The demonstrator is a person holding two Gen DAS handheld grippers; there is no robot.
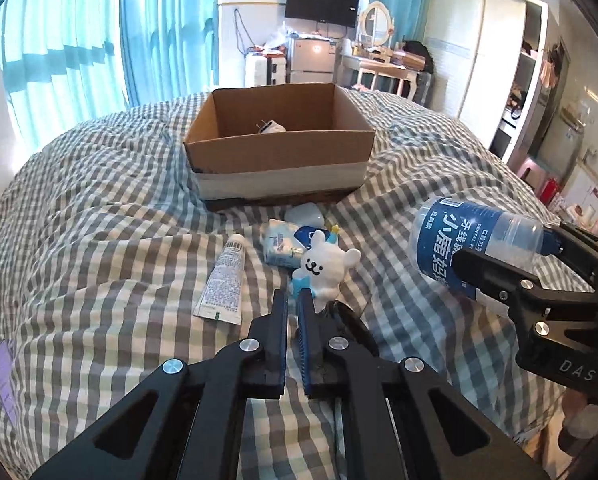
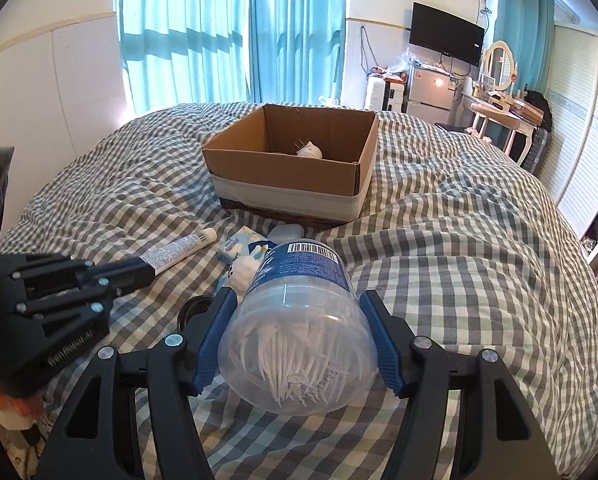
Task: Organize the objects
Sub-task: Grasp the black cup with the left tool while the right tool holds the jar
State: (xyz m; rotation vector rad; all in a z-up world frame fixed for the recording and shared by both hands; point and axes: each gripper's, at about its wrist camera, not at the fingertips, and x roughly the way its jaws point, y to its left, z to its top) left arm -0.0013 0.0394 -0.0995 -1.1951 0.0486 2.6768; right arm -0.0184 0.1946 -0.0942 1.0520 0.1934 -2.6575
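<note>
My right gripper (image 2: 295,308) is shut on a clear dental floss jar (image 2: 299,320) with a blue label, held above the bed; it also shows in the left wrist view (image 1: 471,244). My left gripper (image 1: 293,300) is shut and empty, just in front of a white bear figurine (image 1: 327,268). Beside the bear lie a white tube (image 1: 223,280), a light blue tissue pack (image 1: 279,244) and a pale blue case (image 1: 305,214). An open cardboard box (image 1: 279,140) sits further back with a white charger (image 1: 271,127) inside.
Everything lies on a grey-and-white checked duvet (image 1: 99,220) with soft folds. A purple tag (image 1: 3,376) lies at the left edge. Beyond the bed are teal curtains, a small fridge, a TV, a dressing table and a wardrobe.
</note>
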